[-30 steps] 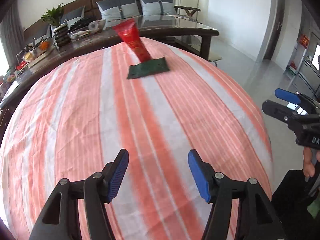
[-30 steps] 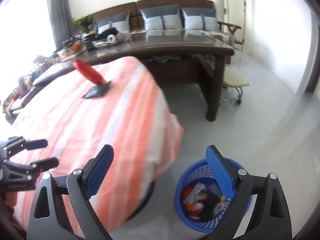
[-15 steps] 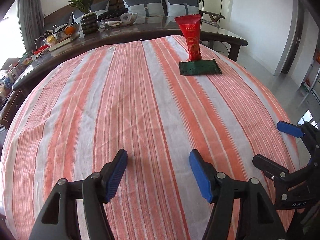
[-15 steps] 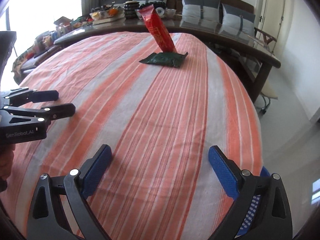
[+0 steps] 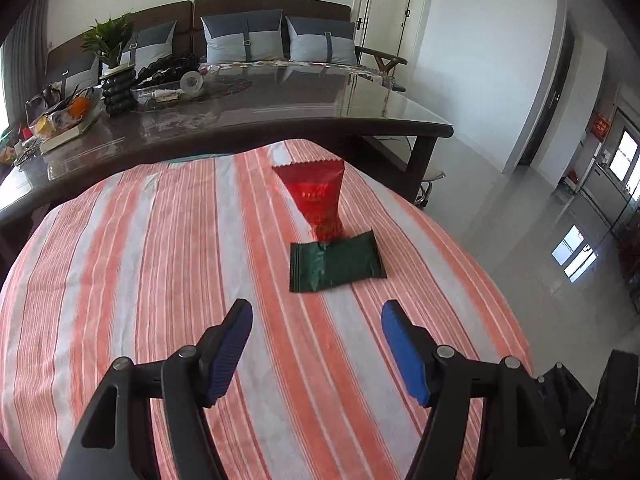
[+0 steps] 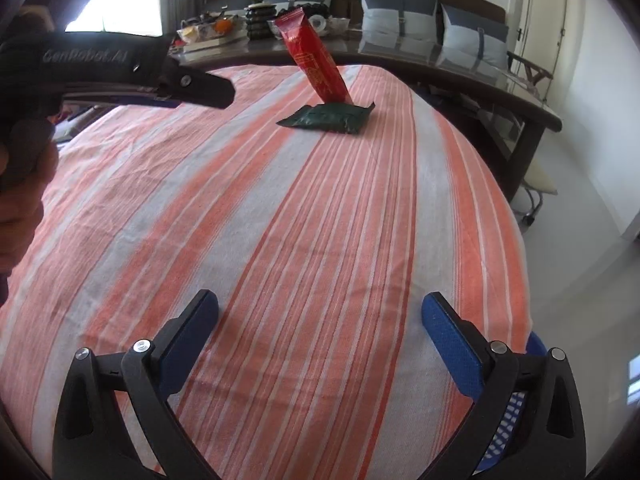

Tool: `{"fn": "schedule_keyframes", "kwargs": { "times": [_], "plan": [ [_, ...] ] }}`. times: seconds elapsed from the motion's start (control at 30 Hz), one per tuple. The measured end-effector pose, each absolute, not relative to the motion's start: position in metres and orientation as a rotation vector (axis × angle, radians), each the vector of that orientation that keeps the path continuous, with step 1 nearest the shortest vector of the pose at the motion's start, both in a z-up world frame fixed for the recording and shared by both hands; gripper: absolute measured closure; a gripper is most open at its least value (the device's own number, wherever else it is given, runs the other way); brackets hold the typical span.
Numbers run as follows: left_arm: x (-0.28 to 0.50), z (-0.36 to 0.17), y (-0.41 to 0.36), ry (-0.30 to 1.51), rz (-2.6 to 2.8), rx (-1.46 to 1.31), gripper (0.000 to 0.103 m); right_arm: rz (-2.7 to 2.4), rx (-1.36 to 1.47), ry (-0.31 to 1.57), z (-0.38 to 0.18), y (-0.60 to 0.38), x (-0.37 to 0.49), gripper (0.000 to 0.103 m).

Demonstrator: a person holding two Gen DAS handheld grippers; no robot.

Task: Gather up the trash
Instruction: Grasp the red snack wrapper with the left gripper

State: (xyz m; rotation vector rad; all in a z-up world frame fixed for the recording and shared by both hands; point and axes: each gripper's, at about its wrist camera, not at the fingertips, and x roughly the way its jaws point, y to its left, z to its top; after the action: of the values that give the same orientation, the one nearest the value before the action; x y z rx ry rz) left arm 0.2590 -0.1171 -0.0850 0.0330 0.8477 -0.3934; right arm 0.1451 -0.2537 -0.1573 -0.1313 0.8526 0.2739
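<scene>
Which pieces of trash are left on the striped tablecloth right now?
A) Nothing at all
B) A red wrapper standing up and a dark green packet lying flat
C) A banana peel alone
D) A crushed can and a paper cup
B: the red wrapper stands tilted just behind the flat dark green packet on the striped tablecloth, with nothing else on the cloth.

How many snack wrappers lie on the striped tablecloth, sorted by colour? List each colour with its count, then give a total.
Red foil wrapper: 1
Dark green foil wrapper: 1
Total: 2
</scene>
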Motion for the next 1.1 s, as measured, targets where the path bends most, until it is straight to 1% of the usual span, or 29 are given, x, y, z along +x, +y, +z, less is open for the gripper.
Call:
{"fn": "schedule_keyframes", "kwargs": {
  "times": [0.17, 0.33, 0.37, 0.4, 0.43, 0.53, 0.63, 0.8, 0.9, 0.97, 1.0, 1.03, 1.1],
  "plan": [
    [0.313, -0.095, -0.143, 0.874, -0.36, 0.058, 0.034, 0.274, -0.131, 0.852, -0.158, -0.254, 0.144, 0.001],
    [0.333, -0.094, -0.144, 0.826, -0.335, 0.042, 0.034, 0.274, -0.131, 0.851, -0.158, -0.254, 0.144, 0.001],
    [0.334, -0.093, -0.141, 0.809, -0.345, 0.021, 0.036, 0.274, -0.131, 0.851, -0.158, -0.254, 0.144, 0.001],
    [0.333, -0.092, -0.136, 0.795, -0.358, -0.006, 0.044, 0.274, -0.131, 0.851, -0.158, -0.254, 0.144, 0.001],
    [0.333, -0.092, -0.131, 0.797, -0.373, -0.028, 0.079, 0.274, -0.132, 0.851, -0.158, -0.254, 0.144, 0.001],
    [0.326, -0.09, -0.114, 0.809, -0.386, -0.067, 0.08, 0.273, -0.132, 0.851, -0.158, -0.254, 0.144, 0.001],
    [0.299, -0.085, -0.089, 0.794, -0.374, -0.056, 0.08, 0.273, -0.131, 0.851, -0.158, -0.254, 0.144, 0.001],
    [0.238, -0.092, -0.03, 0.844, -0.367, -0.057, 0.077, 0.269, -0.134, 0.852, -0.158, -0.253, 0.143, 0.001],
    [0.197, -0.102, -0.007, 0.882, -0.357, -0.014, 0.064, 0.265, -0.136, 0.853, -0.157, -0.252, 0.144, 0.001],
    [0.171, -0.11, 0.004, 0.904, -0.366, 0.009, 0.036, 0.263, -0.137, 0.853, -0.157, -0.251, 0.145, 0.001],
    [0.16, -0.114, 0.008, 0.912, -0.363, 0.022, 0.032, 0.263, -0.137, 0.853, -0.157, -0.251, 0.145, 0.001],
    [0.15, -0.118, 0.012, 0.924, -0.363, 0.034, 0.03, 0.263, -0.137, 0.852, -0.157, -0.251, 0.145, 0.001],
    [0.137, -0.127, 0.016, 0.961, -0.38, 0.062, 0.03, 0.262, -0.138, 0.852, -0.157, -0.251, 0.145, 0.001]
  ]
}}
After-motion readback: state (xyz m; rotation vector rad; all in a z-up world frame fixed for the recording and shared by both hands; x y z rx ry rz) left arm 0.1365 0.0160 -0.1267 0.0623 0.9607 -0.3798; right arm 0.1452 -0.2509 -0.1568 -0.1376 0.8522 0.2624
